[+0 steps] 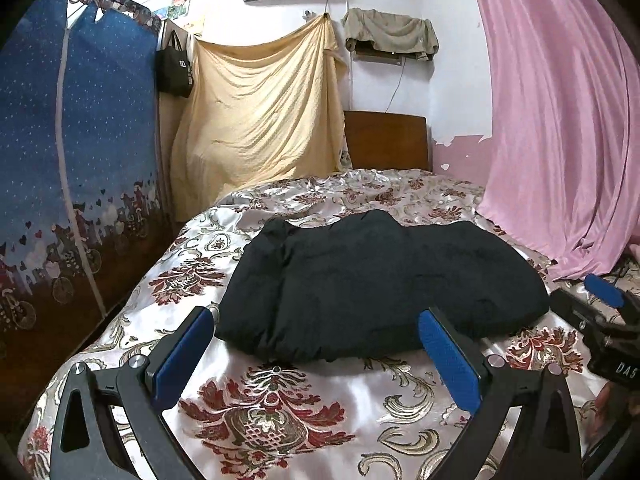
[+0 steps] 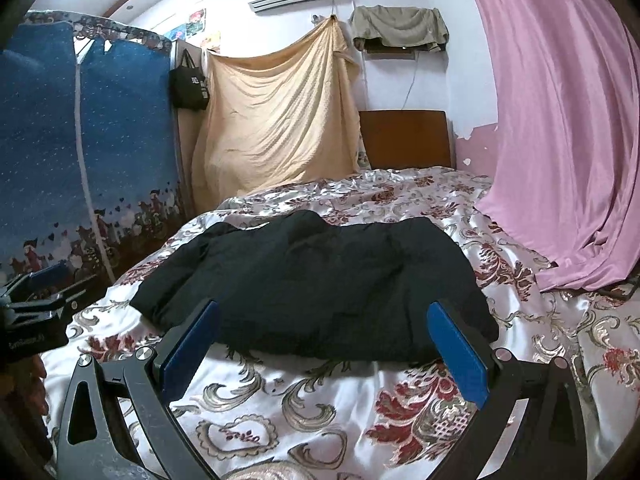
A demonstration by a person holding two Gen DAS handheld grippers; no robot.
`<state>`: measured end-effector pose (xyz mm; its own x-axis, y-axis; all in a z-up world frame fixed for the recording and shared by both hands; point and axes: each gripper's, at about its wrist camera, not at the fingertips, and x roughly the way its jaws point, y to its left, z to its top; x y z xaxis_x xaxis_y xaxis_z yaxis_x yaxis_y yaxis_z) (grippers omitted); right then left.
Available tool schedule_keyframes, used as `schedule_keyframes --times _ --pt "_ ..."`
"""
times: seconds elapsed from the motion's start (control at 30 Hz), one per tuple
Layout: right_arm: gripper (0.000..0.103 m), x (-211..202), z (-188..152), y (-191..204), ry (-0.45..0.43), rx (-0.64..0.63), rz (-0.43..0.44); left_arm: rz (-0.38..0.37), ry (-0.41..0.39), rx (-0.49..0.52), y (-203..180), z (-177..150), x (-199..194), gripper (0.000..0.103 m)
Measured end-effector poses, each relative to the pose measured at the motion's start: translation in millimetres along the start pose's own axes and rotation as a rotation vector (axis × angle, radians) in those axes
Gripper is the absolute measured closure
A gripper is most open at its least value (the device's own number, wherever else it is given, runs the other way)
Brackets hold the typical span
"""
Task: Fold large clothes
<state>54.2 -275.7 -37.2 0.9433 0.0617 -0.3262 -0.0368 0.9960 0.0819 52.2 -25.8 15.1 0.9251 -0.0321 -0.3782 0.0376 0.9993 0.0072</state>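
The bed (image 1: 280, 420) fills the lower half of both views, covered by a glossy floral bedspread (image 2: 320, 408) that looks slick, so cloth dragged across it would probably slide rather than catch. On it, about midway across the bed's width and nearer the foot edge than the headboard (image 1: 386, 140), lies a black padded jacket (image 1: 372, 288), already bunched into a broad, low, puffy mound with what seems a sleeve or collar humped at its far side.

By its quilted look I judge the jacket soft, light for its bulk and springy: it will likely compress under a pinch and puff back, and its shell may be slippery. The best hold is probably a hem or corner on the near edge, taken deep enough to catch both layers, one corner per claw.

The left claw (image 1: 316, 364) stands wide open and empty, low over the bedspread, the jacket's near edge just beyond its fingertips. The right claw (image 2: 326, 360) is likewise spread wide, holding nothing, its tips just short of the same hem, towards the jacket's right part.
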Motion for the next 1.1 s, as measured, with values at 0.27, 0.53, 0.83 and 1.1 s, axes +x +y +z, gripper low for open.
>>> schedule_keyframes --times 0.27,0.53,0.83,1.1 --pt "0.001 -6.4 -14.6 4.8 0.006 0.002 0.012 0.02 0.005 0.007 1.8 -9.8 -7.5 0.0" --pt "0.001 -8.9 -26.5 6.1 0.016 -0.001 0.041 0.032 0.017 0.02 1.3 -25.2 -9.1 0.0" --pt "0.001 -8.7 -37.8 10.1 0.039 -0.006 0.059 0.032 0.021 0.015 3.9 -33.0 -12.0 0.0" --pt "0.001 -15.0 -41.8 7.9 0.025 0.008 0.055 0.027 0.002 -0.009 10.5 -35.7 -17.8 0.0"
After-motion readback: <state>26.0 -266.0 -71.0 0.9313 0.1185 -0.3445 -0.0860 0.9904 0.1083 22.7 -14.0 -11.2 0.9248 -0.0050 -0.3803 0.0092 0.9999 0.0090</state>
